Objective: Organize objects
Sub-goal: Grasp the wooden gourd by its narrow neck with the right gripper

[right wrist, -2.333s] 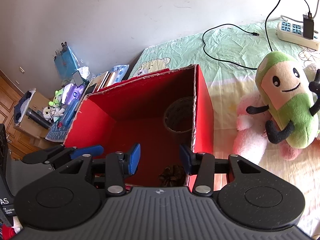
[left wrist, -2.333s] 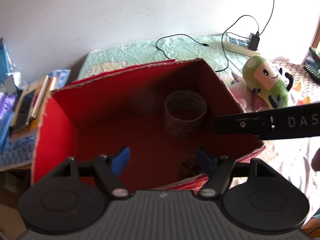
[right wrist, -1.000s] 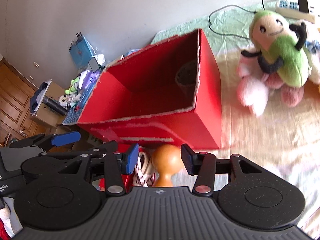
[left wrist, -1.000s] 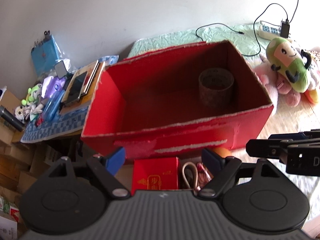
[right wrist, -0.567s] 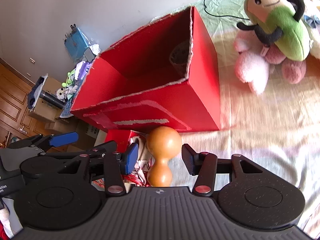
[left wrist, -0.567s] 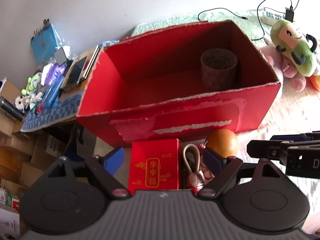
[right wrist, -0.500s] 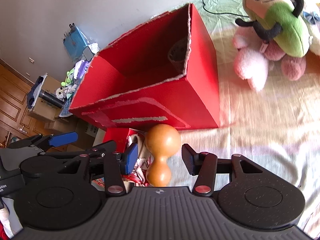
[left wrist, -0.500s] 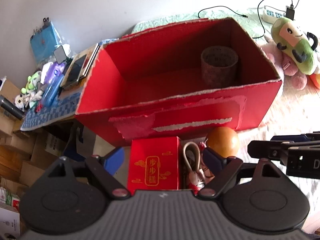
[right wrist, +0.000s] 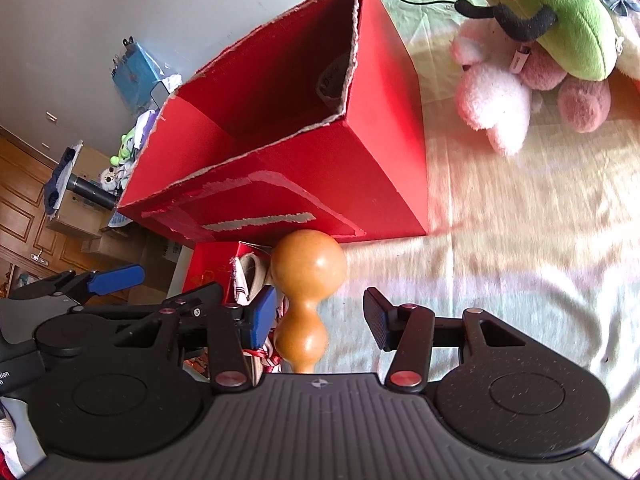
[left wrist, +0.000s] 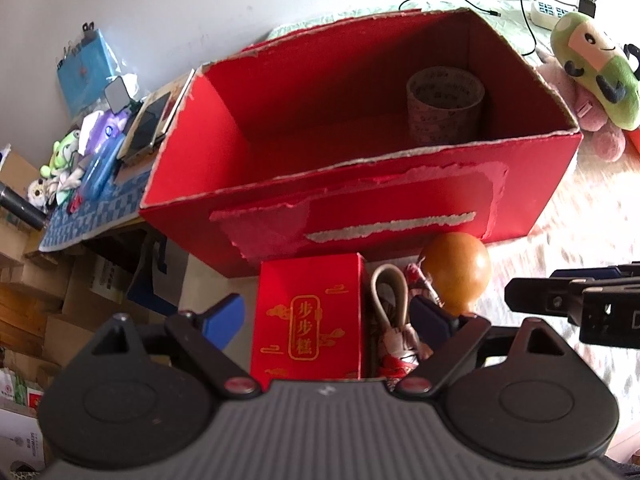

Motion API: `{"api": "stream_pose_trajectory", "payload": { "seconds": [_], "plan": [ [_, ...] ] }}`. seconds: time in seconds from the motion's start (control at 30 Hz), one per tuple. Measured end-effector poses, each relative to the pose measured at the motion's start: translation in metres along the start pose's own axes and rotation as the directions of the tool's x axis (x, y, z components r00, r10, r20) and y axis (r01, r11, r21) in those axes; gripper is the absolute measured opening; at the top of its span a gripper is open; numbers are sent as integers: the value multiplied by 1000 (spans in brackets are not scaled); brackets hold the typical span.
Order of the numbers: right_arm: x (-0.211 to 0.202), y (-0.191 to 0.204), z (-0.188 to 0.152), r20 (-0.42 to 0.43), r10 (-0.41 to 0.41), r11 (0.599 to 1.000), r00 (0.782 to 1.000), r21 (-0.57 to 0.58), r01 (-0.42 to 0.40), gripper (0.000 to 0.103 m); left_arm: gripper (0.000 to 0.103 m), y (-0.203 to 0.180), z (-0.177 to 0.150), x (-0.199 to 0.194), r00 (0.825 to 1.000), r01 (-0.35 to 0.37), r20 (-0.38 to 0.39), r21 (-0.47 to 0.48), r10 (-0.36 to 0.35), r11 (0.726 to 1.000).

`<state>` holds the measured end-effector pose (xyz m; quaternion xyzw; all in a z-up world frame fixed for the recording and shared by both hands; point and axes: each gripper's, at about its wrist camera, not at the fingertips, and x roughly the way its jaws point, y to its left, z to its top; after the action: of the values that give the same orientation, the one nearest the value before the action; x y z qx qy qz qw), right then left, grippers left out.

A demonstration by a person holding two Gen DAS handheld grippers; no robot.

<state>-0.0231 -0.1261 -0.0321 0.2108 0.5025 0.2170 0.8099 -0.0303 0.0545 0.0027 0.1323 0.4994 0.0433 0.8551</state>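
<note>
Change: both grippers have backed out of the red box (left wrist: 360,208) since the first frames and now sit in front of its torn front wall, over the small things lying there.
Left gripper (left wrist: 326,314): jaws released, wide apart, holding nothing.
Between left jaws: small red carton (left wrist: 308,316) with gold print, just inside the left finger; cord loop (left wrist: 390,288) and a red-and-white bundle (left wrist: 396,350) by the right finger.
Right gripper (right wrist: 320,316): jaws released, holding nothing.
Gourd (right wrist: 306,296): orange, two-lobed, between the right jaws and nearer the left finger; whether it touches that finger cannot be told.
Gourd axis: long axis runs along the fingers, big lobe pointing away toward the box, small lobe toward the gripper body.
Gourd from left view: (left wrist: 456,276), just beyond the left gripper's right fingertip.
Inside box: tape roll (left wrist: 444,106) upright in the far right corner.
Right of box: green plush (right wrist: 560,12) lying on pink plush (right wrist: 496,108), well clear of both jaws.
</note>
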Motion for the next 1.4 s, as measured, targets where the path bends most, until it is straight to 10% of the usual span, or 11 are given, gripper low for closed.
{"api": "stream_pose_trajectory", "payload": {
  "seconds": [1.03,1.4],
  "plan": [
    [58,9,4,-123,-8,999,992,-52,1,53,90,38,-29,-3,976,206,68,7,-206,978],
    [58,1,3,-119,-1,999,993,-45,-4,45,87,32,-36,-26,917,364,140,94,-374,927]
  ]
}}
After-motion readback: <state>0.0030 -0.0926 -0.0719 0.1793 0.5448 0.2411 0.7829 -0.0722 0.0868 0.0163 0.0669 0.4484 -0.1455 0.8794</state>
